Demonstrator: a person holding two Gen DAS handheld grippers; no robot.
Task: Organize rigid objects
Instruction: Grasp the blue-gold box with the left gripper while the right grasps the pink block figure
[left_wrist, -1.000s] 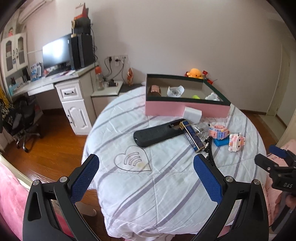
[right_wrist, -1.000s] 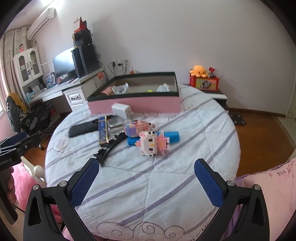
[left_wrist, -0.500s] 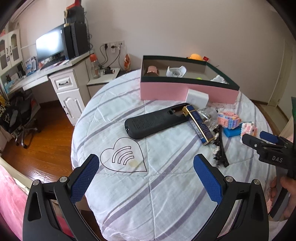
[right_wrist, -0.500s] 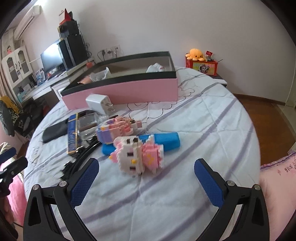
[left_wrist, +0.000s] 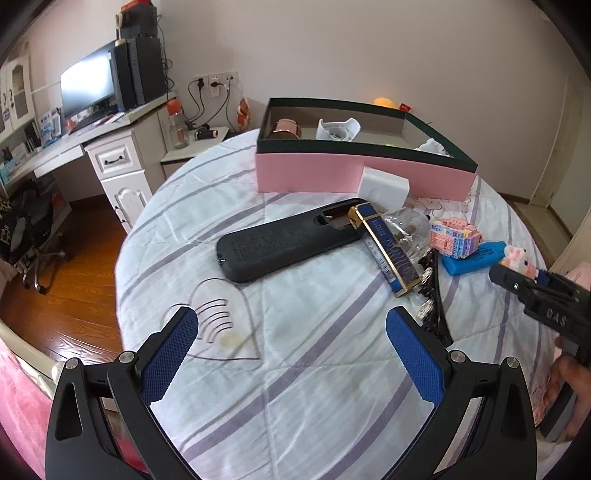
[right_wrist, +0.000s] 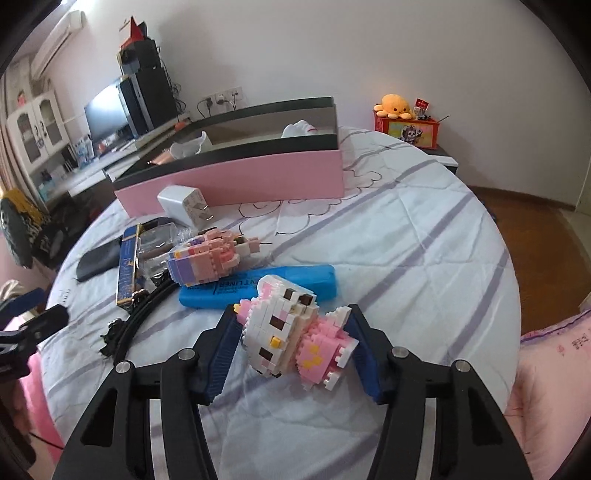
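Note:
A white and pink brick cat figure (right_wrist: 291, 332) lies on the striped tablecloth between the pads of my right gripper (right_wrist: 291, 314). Its jaws are closing, and both pads touch the figure's sides. Behind it lie a blue highlighter (right_wrist: 258, 284) and a second pink brick figure (right_wrist: 207, 262). The pink box (left_wrist: 306, 173) stands at the back with several items inside. My left gripper (left_wrist: 290, 317) hangs open over the cloth near a heart print (left_wrist: 218, 325), with nothing between its fingers. Ahead of it lie a black case (left_wrist: 280, 247) and a blue and gold box (left_wrist: 388, 247).
A white charger (left_wrist: 384, 186) leans against the pink box. A black beaded hairband (left_wrist: 439, 295) and a clear plastic piece (left_wrist: 406, 225) lie among the toys. A desk with a monitor (left_wrist: 88, 85) stands at the left. A hand (left_wrist: 569, 391) holds the right gripper.
Both grippers moved forward and down toward the table. The right gripper's jaws came in from wide open onto the cat figure. The left gripper stays open.

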